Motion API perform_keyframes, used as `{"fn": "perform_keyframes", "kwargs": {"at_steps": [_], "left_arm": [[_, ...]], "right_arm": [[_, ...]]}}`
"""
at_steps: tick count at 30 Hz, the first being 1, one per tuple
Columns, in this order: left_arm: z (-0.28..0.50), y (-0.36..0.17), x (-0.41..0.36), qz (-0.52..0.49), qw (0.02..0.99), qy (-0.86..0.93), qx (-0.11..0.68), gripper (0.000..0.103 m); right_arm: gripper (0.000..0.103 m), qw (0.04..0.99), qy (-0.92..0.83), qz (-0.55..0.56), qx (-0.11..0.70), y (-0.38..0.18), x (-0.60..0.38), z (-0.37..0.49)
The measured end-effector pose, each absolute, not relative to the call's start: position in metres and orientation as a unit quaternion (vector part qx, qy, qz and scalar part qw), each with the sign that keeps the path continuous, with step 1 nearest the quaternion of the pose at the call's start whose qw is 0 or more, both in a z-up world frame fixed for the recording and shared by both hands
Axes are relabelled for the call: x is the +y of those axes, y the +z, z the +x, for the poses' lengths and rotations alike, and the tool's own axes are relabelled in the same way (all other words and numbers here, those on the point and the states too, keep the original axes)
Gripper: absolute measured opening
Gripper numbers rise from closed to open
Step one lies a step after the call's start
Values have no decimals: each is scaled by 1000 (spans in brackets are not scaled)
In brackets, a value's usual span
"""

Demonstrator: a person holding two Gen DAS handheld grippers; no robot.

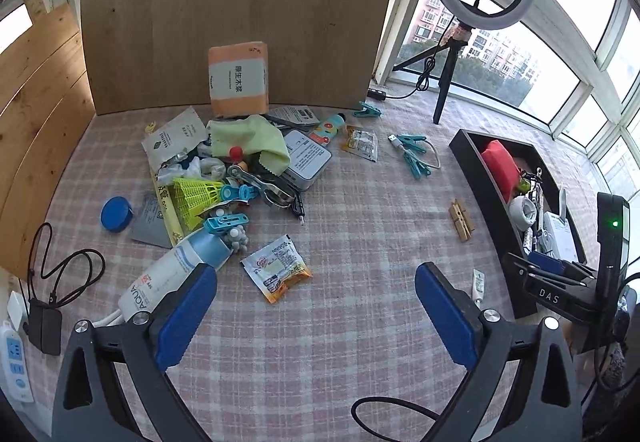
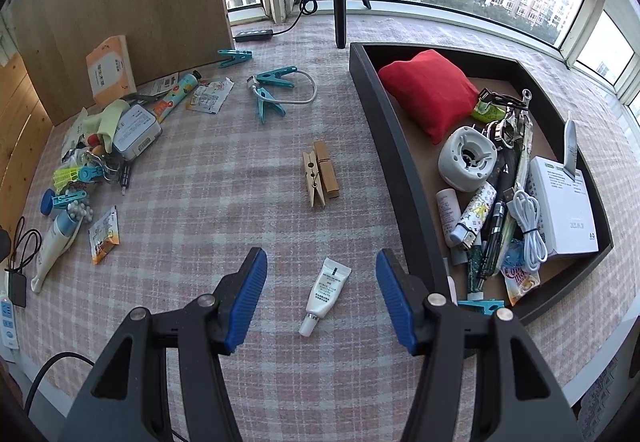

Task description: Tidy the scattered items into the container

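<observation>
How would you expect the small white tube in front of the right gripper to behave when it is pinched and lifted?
The white tube looks small and flat-ended, so it is probably light and soft, likely to squash somewhat between the pads. It lies flat on the checked cloth with a crimped tail, so it seems unlikely to roll. The right gripper stands open around it.

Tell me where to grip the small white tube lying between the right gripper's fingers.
Grip the small white squeeze tube across its flat mid-body, coming from above with the right hand-held gripper. It lies flat, cap toward the camera, and the open jaws already straddle it.
</observation>
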State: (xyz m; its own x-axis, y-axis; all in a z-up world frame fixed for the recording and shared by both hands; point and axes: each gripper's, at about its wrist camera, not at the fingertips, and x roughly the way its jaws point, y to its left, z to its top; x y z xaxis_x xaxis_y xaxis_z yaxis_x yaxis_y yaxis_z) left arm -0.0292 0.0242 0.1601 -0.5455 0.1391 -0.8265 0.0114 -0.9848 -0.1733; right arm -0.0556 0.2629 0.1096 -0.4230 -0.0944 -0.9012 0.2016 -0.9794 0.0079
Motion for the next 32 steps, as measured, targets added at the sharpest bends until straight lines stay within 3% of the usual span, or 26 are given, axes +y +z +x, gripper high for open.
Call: {"fn": "perform_keyframes", "kwargs": {"at_steps": [6,13,25,32], "left_arm": [[-21,175,27,-446,67,887,-96,100],[-16,185,40,-428,80,898,-63,102],[-20,177,19,-460,25,883,-90,102],[-10,181,33,-435,42,898,-53,102]], "right_arm": [[56,87,-839,534,52,107,261,-56],[56,91,-840,532,55,108,258,-56],[56,92,-841,530,58,108,256,-54],[56,96,-840,530,67,107,253,-54]]}}
